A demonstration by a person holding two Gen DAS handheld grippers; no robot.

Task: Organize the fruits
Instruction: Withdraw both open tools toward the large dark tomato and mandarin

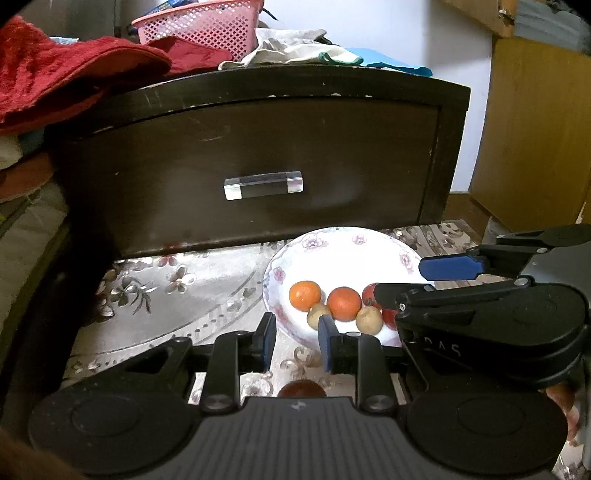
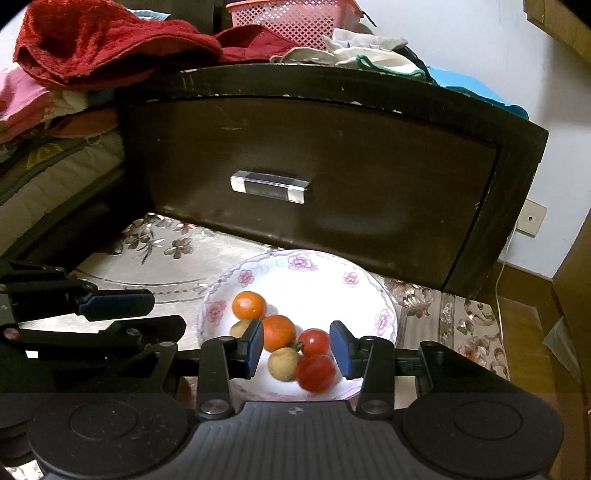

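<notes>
Fruit sits piled in the white floral bowl (image 2: 384, 295): two oranges, one (image 2: 249, 305) toward the back-left, the other (image 2: 277, 331) touching it in the middle. Two red tomatoes (image 2: 314, 341) lie to the right of that middle orange, the nearer one (image 2: 316, 373) blurred. A tan round fruit (image 2: 283, 363) rests against the orange's front, and a second tan one (image 2: 240, 328) peeks out on the orange's left. The bowl rests on a flowered tablecloth (image 2: 162, 243), right in front of a dark wooden drawer front (image 2: 332, 155) with a silver handle (image 2: 269, 186).

The right gripper (image 2: 297, 350) hangs over the bowl's near rim, jaws spread wide, nothing between them, the fruit showing in the gap. The left gripper (image 1: 297, 341) sits just off the bowl's left rim, jaws apart and empty too. Below it, a reddish-brown round fruit (image 1: 301, 389) lies on the cloth outside the bowl, half hidden by the gripper body.

Behind the bowl, atop the drawer unit, lie a red towel (image 2: 103, 40) and a pink mesh basket (image 2: 295, 18).
</notes>
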